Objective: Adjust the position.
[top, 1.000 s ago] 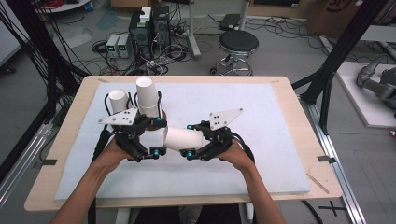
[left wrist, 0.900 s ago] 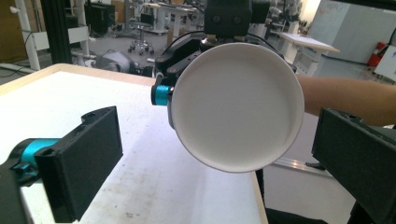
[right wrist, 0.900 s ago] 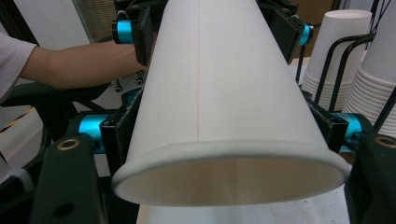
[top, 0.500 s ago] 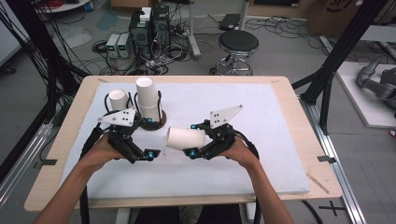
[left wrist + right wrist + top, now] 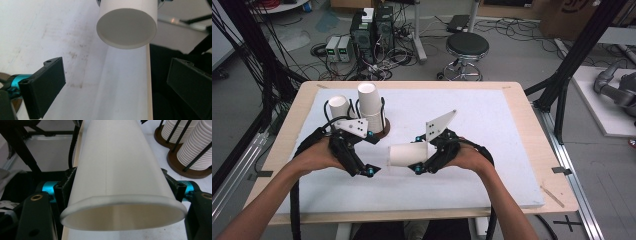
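White paper fills the right tool (image 5: 421,161), whose jaws clamp a cup (image 5: 408,154) near its rim, probably so the free base can be offered across. It hangs on its side above the table (image 5: 492,125), long axis level, base towards the left tool (image 5: 366,156), mouth towards the right hand. That tool's jaws stand wide and empty just short of the base, with cup stacks (image 5: 371,111) behind.

White paper cup (image 5: 407,154) lies sideways above the mat near table centre, base pointing 9 o'clock, rim clamped.
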### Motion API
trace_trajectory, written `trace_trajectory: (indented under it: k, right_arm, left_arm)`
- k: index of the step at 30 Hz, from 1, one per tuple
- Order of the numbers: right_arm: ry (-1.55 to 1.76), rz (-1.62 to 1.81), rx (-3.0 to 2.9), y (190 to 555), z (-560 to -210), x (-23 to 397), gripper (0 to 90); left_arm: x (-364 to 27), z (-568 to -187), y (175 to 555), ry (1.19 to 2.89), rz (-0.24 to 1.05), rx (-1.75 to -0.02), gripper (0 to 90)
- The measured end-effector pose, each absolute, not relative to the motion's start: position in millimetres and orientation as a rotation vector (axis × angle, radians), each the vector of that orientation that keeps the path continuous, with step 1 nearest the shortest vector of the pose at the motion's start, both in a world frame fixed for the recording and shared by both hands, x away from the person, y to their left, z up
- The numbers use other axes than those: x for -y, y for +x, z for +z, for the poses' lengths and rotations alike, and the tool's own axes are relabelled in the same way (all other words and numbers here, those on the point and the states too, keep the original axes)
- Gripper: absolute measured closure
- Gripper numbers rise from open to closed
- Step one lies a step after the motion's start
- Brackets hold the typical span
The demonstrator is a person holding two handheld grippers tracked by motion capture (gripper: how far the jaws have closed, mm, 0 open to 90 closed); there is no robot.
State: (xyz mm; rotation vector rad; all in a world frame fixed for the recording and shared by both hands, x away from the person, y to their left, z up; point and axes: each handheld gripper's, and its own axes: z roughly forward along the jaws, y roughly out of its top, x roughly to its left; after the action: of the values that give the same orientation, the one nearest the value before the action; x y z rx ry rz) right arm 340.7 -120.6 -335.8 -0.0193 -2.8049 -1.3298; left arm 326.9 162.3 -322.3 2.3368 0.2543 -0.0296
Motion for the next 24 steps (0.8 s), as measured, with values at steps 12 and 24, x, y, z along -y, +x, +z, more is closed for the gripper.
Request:
trace_trajectory:
  k: [12, 24]
  right_arm:
    - [0.020, -1.022, 2.934, 341.3, -331.5, 103.6, 28.1]
    - [0.065, -0.846, 3.001, 342.1, -332.0, 88.2, 28.0]
  left_arm:
    - [-147.9, -320.6, 330.5, 2.560, -0.080, -0.238, 1.8]
    - [-131.0, -326.6, 333.5, 2.689, -0.087, -0.206, 1.8]
